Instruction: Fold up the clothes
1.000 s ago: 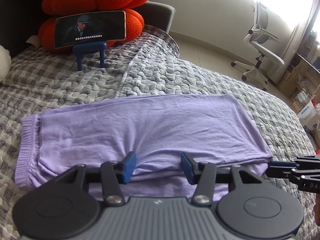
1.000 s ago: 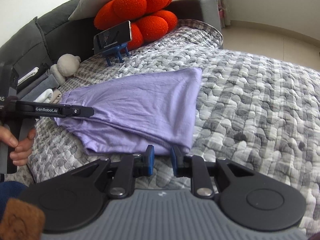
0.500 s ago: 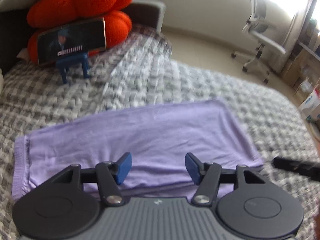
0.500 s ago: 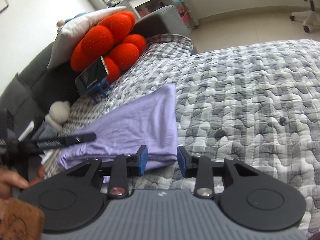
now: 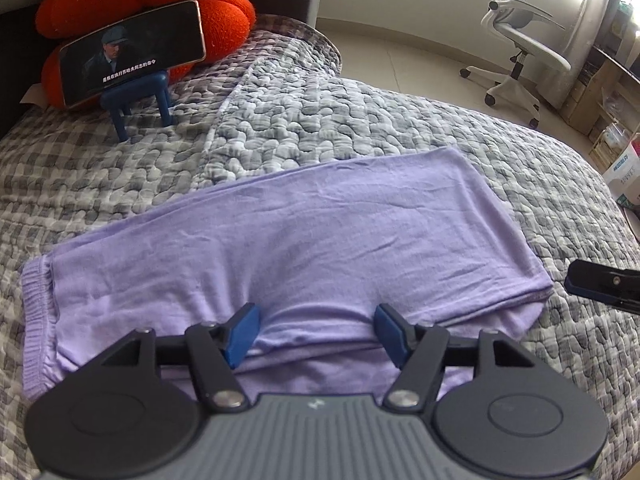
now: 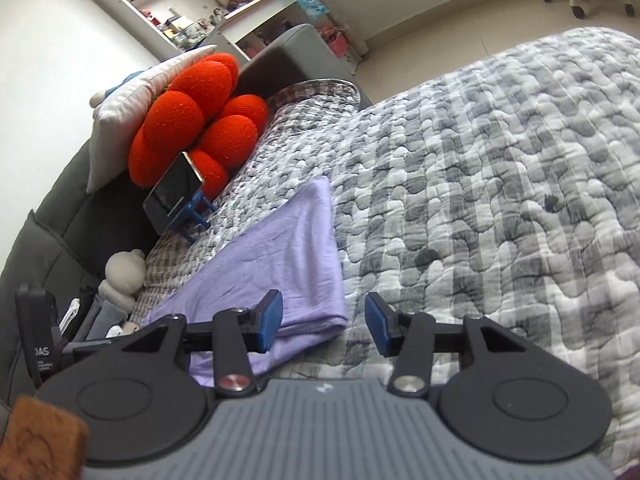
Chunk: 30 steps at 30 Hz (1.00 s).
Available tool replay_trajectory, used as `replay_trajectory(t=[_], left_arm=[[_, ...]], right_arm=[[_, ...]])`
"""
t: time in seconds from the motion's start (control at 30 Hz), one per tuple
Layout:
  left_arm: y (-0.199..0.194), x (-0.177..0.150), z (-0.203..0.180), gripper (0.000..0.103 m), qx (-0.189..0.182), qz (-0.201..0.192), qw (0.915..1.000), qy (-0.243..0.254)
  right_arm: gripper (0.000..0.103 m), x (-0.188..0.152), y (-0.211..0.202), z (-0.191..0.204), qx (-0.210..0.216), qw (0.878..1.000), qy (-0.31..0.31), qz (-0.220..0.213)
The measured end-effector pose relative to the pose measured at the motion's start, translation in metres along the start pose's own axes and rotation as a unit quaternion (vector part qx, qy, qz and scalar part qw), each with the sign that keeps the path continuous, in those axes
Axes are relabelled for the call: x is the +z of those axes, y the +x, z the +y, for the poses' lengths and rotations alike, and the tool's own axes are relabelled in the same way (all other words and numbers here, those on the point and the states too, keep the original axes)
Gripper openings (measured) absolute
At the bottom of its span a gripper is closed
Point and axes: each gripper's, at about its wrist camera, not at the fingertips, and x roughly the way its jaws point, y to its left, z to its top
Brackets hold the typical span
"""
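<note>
You see a lilac garment (image 5: pixel 304 240) of thin, matt knit cloth with a ribbed waistband. The quilt (image 5: pixel 400 120) is puckered, rough grey cloth. The cushion (image 6: pixel 200 120) is nubbly orange fabric. The phone (image 5: pixel 132 52) screen is glossy. The fingers (image 5: pixel 240 334) carry matt blue pads on black plastic

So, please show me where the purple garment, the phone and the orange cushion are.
purple garment (image 5: pixel 304 240), left wrist view, middle of its folded top layer.
phone (image 5: pixel 132 54), left wrist view, middle of its lit screen.
orange cushion (image 6: pixel 172 120), right wrist view, one round front lobe.
</note>
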Motion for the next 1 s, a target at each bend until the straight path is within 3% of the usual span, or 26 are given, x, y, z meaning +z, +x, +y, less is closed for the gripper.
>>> replay_trajectory(t=[0.33,0.87,1.0], left_arm=[[0.004,-0.001,-0.003,0.072,0.001,-0.001,1.0000,0.008],[0.004,-0.004,-0.006,0.075,0.002,-0.010,0.9999,0.009],[0.005,-0.005,-0.006,0.076,0.002,-0.012,0.9999,0.009]], right_arm=[[0.051,0.005,0.014,-0.005,-0.015,1.000,0.011,-0.016],[0.051,0.003,0.025,-0.003,0.023,0.999,0.027,-0.014],[0.034,0.005,0.027,0.000,-0.004,1.000,0.006,-0.016]])
